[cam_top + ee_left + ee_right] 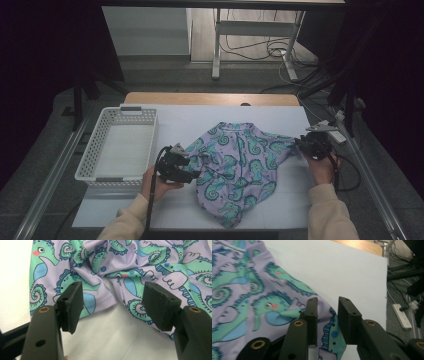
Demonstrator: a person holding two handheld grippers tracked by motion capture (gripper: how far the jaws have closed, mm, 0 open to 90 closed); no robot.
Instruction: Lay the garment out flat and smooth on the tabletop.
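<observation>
A lilac garment (pixel 235 165) printed with green and blue seahorses lies crumpled on the white table cover (pixel 190 120). My left gripper (pixel 194 169) is at the garment's left edge and open. In the left gripper view its jaws (pixel 112 305) stand wide apart over bare cover, with the cloth (pixel 140 260) just beyond the pads. My right gripper (pixel 301 145) is at the tip of the garment's right sleeve. In the right gripper view its jaws (pixel 328 315) stand a little apart with the sleeve's edge (pixel 332 335) lying between them, not pinched.
A white plastic basket (pixel 120 112) stands empty at the table's left. The wooden table edge (pixel 210 98) runs along the back. A power strip (pixel 402 315) and cables lie on the floor off the right edge. A metal rail (pixel 50 185) runs along the left.
</observation>
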